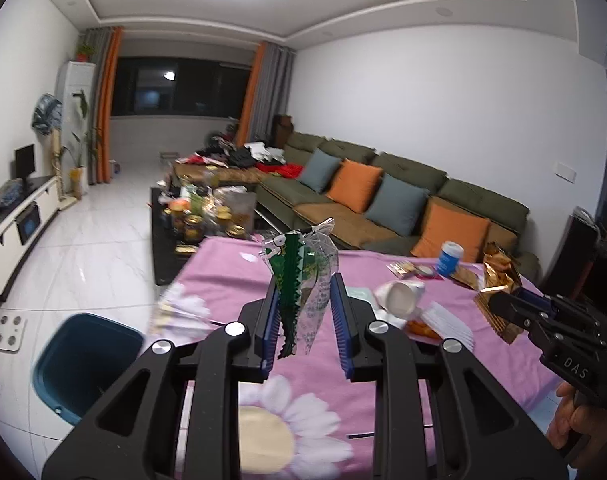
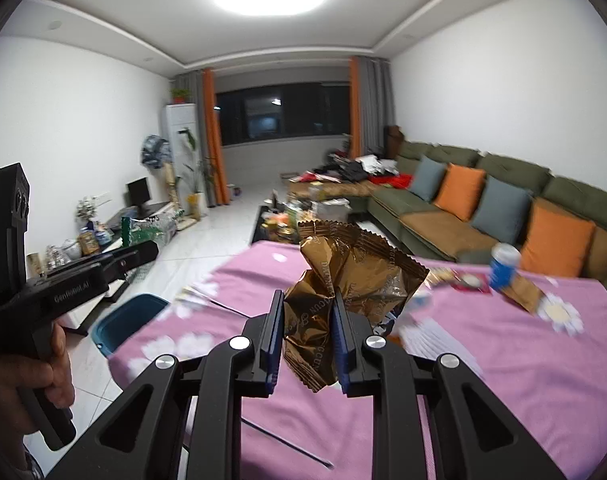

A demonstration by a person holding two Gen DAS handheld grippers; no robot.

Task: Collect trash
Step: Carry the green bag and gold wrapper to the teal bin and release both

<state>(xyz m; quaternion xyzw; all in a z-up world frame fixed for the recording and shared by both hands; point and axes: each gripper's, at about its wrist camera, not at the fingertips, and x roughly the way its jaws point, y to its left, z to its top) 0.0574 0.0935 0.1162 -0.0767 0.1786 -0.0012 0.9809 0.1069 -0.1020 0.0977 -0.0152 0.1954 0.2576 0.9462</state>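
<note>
My left gripper is shut on a crumpled green-and-clear plastic wrapper, which it holds up above the pink flowered tablecloth. My right gripper is shut on a crinkled gold foil snack bag, also lifted off the table. In the left wrist view the right gripper shows at the right edge with the gold bag. The right wrist view has the left gripper at the left, a hand on its handle. A teal bin stands on the floor left of the table.
On the tablecloth lie a tipped white cup, a blue-and-white can, flat snack wrappers, white napkins and orange scraps. Beyond are a cluttered coffee table and a green sofa.
</note>
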